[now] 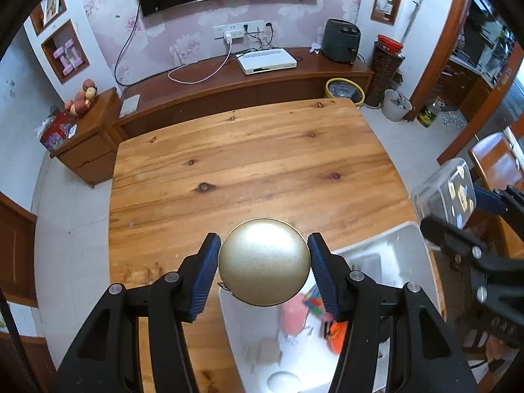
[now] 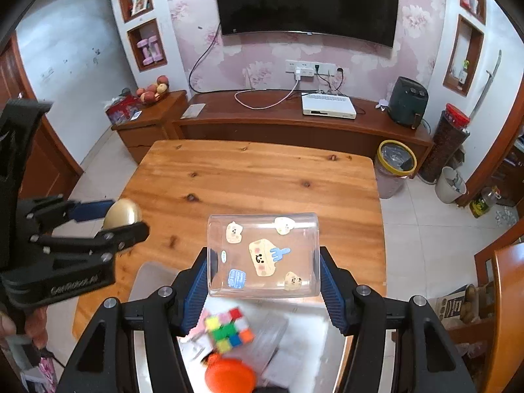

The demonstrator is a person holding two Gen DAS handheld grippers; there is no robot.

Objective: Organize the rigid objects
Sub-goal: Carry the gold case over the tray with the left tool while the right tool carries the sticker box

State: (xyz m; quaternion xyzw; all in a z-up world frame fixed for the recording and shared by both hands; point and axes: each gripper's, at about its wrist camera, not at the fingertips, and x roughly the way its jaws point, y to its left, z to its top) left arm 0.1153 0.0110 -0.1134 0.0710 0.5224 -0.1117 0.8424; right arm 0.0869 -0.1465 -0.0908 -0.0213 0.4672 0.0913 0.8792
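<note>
My left gripper [image 1: 264,262] is shut on a gold egg-shaped object [image 1: 264,262] and holds it above the near edge of a white bin [image 1: 406,245]. It also shows in the right wrist view [image 2: 122,213]. My right gripper [image 2: 263,278] is shut on a clear plastic box [image 2: 263,255] with cartoon stickers, held above the bin. In the left wrist view the box [image 1: 445,193] hangs at the right. Below it in the bin lie a colourful puzzle cube [image 2: 229,329] and an orange round object [image 2: 229,375].
The wooden table [image 1: 249,160] stretches ahead of the bin. Behind it stands a long brown TV cabinet [image 2: 294,121] with a white set-top box [image 2: 328,105]. A yellow-rimmed waste bin [image 2: 394,163] stands at the table's far right corner. A wooden chair [image 2: 504,311] is at right.
</note>
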